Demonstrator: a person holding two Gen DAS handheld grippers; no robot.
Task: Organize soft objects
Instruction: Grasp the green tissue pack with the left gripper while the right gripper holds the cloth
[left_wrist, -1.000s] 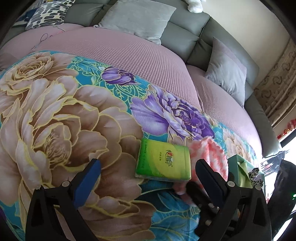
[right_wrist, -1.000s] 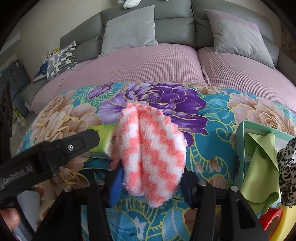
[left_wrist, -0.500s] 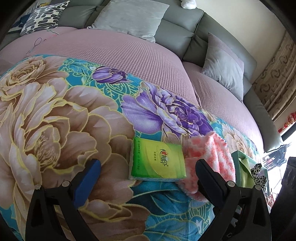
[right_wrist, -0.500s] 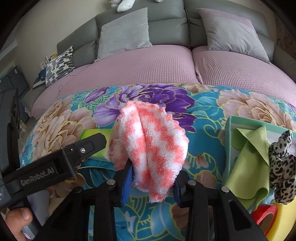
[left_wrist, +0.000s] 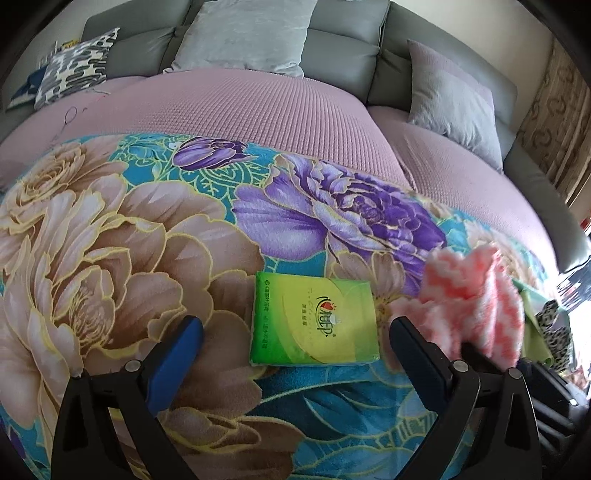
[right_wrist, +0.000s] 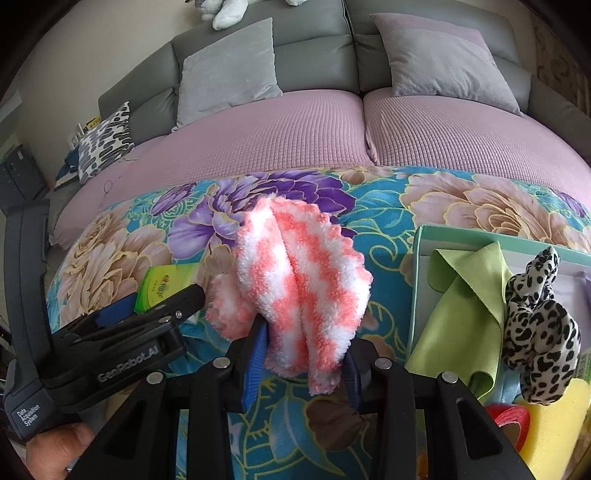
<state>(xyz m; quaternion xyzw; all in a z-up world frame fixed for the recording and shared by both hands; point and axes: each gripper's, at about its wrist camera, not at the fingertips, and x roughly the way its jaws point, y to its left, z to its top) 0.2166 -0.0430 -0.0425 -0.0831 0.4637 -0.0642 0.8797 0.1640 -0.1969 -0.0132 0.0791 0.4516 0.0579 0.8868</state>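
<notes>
Above the floral blanket (right_wrist: 388, 229), right tongs (right_wrist: 303, 362) pinch a folded pink-and-white fuzzy cloth (right_wrist: 299, 280), lifted beside the green box (right_wrist: 419, 280); left tongs (left_wrist: 295, 354) spread wide around the green tissue pack (left_wrist: 314, 321).

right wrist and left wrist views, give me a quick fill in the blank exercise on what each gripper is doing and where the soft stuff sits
1. The right gripper is shut on the pink and white ____.
2. The left gripper is ____, with the green tissue pack lying ahead between its fingers.
3. The leopard-print cloth sits in the box with the ____ cloth.

Missing words: towel; open; green
</notes>
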